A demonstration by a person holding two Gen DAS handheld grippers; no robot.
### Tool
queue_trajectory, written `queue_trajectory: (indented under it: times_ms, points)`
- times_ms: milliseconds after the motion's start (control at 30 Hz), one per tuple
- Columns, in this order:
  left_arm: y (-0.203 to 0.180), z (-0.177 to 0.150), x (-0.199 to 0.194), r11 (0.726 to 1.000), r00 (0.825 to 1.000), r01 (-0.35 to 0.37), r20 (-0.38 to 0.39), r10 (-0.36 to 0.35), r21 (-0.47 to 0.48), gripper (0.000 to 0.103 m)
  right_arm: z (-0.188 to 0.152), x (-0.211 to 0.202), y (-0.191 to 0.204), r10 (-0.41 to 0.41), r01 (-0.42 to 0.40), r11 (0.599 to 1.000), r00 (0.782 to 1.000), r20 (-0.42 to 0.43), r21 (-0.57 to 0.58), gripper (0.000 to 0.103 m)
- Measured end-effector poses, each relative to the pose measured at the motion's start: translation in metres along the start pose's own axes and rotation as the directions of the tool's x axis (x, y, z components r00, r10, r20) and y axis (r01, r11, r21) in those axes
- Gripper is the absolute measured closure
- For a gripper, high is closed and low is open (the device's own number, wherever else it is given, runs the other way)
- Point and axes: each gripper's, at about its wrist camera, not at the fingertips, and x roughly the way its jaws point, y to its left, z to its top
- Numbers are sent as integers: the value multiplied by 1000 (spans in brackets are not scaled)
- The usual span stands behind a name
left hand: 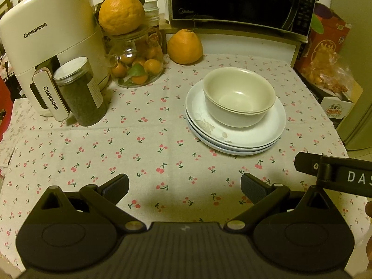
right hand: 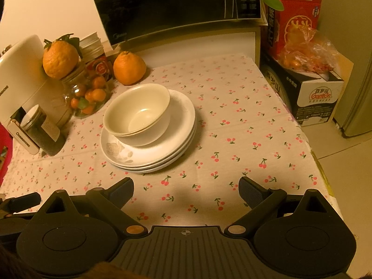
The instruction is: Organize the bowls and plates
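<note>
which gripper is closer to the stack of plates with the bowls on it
Right, though only slightly. The right gripper sits open just short of the plate stack, which lies ahead to its left. The left gripper, also open, is a bit farther back, stack ahead to its right.

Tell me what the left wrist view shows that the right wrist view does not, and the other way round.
Only the left wrist view shows the open left gripper and the whole Changhong appliance. Only the right wrist view shows the open right gripper and the floor beside the table. Both show the nested bowls on the stacked plates, the microwave, the dark jar and the cherry tablecloth.
</note>
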Motion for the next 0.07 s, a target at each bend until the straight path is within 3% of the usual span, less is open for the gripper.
queue_trajectory:
  times_ms: [67]
  points:
    - [0,1,2,1000,1000,7,-13,-7,2,0,0,1,1,1,-1,1000,1000,-2,2,5]
